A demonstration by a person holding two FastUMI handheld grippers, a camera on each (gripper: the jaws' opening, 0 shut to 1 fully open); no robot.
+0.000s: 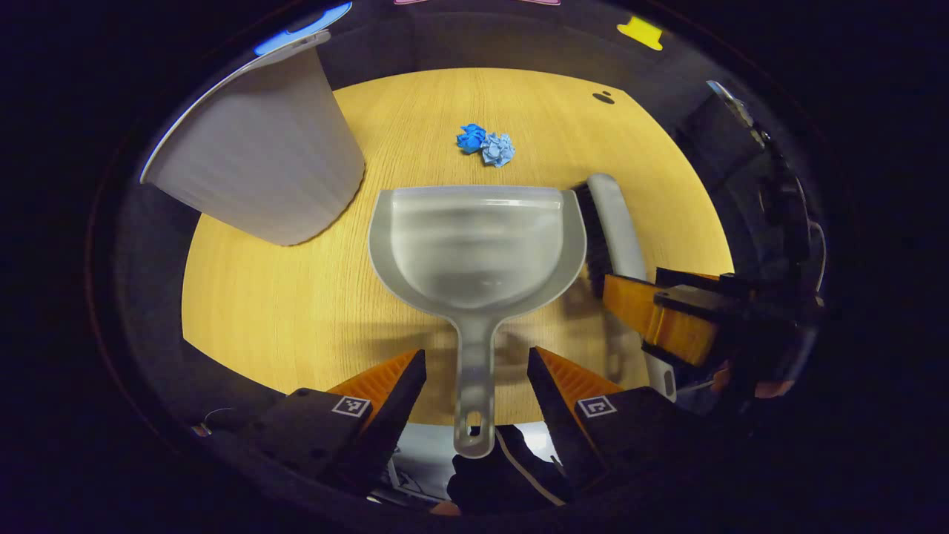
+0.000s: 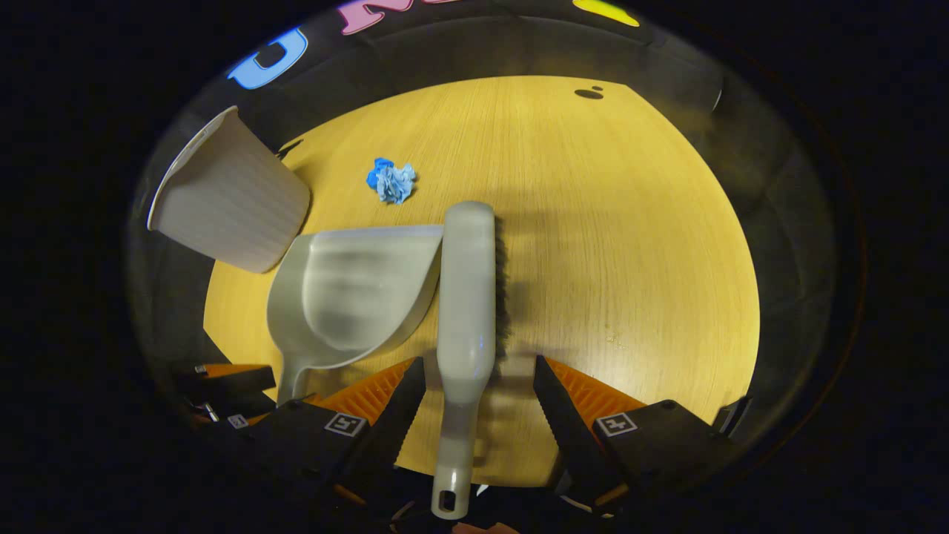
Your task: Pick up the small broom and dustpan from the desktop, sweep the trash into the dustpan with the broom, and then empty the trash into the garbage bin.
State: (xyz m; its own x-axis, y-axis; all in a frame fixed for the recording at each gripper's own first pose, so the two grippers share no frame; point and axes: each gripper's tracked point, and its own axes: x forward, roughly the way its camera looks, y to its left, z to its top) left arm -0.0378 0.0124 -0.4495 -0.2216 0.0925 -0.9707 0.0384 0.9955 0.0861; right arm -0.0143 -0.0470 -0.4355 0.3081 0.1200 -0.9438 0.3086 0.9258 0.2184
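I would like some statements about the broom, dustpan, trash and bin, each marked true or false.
1. The left gripper is open around the dustpan handle. True.
2. The crumpled blue trash lies inside the dustpan. False: it lies on the desktop beyond the dustpan.
3. The right gripper is open, with the broom handle between its fingers. True.
4. The garbage bin stands right of the broom. False: it is left of the dustpan.

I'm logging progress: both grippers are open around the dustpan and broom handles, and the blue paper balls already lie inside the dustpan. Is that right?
Not quite. The blue paper balls lie on the table just beyond the dustpan, which is empty; the left gripper view shows it. The rest holds: the left gripper straddles the dustpan handle and the right gripper the broom handle, both open.
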